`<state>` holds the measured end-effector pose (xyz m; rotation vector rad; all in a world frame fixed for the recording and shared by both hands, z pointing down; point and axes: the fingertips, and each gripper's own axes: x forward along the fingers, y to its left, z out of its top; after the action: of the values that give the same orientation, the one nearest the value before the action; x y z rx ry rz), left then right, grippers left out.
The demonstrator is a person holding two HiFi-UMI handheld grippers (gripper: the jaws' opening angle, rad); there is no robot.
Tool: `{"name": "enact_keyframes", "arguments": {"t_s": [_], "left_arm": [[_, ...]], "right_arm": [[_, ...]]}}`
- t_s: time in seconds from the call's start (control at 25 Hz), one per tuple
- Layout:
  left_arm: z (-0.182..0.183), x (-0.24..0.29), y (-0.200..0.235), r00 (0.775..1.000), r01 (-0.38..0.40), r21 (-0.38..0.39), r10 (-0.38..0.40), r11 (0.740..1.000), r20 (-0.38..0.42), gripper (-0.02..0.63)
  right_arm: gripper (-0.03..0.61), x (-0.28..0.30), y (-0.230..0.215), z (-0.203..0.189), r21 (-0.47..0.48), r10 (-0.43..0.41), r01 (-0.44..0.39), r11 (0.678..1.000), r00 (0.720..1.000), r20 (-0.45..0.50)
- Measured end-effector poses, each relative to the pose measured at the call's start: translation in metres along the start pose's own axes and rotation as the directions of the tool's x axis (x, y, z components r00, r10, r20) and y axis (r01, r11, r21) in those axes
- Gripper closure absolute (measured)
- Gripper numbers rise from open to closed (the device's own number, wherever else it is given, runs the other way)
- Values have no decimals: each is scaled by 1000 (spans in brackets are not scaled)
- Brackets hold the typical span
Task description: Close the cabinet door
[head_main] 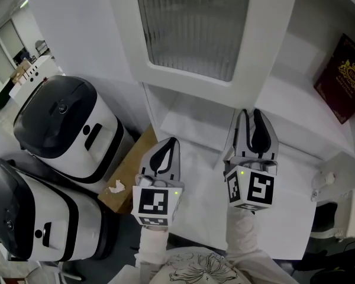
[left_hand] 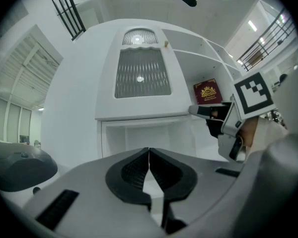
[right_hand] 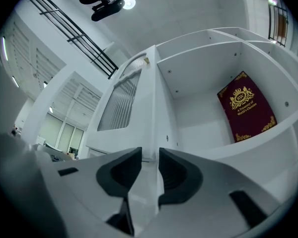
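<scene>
Door's open: the cabinet door (head_main: 192, 28), the one with the ribbed glass panel, stands swung out from the cabinet toward us, with the shelf compartment bare to its right. The right tongs (right_hand: 150, 155) point at its free edge, tilted a little upward. They are parted to a narrow gap with the edge lined up in it, and the pads don't look to be pressing on it yet. The left tongs (left_hand: 149, 155) are closed tight on nothing, held level in front of the lower opening, just above the white bench (head_main: 207, 158).

What could spoil this? That edge is thin and smooth, so a light nip could slide off as the door swings. The right tongs also sit on the side the door has to close toward. If they ride in with it, I reckon they could get caught between door and frame. The left tongs are near enough below to clip the door's bottom corner if they lift.

Count with me — two tongs and one door. There's one maroon book (head_main: 343, 78) leaning at the back of the shelf, apparently clear of the door's path. Two black-and-white round-lidded appliances (head_main: 62, 123) (head_main: 29, 212) sit off to the left, and one crumpled paper scrap (head_main: 116, 187) lies on a brown board (head_main: 133, 164).
</scene>
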<state>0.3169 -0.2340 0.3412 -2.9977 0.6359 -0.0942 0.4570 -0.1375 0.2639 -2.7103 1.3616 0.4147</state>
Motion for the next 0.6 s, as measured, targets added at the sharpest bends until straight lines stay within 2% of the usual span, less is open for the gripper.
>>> {"name": "enact_keyframes", "arguments": {"t_s": [0.08,0.6], "left_arm": [[3,-2,0,1000,0,-1,0,1000,9,609],[21,-22,1,998,3,-5,-3,1000,65,609]], "right_arm": [[492,-4,0,1,-10,-8,8,1000,1000,-1],[527,-39,8,4,-50,-38,36,998,999,-32]]}}
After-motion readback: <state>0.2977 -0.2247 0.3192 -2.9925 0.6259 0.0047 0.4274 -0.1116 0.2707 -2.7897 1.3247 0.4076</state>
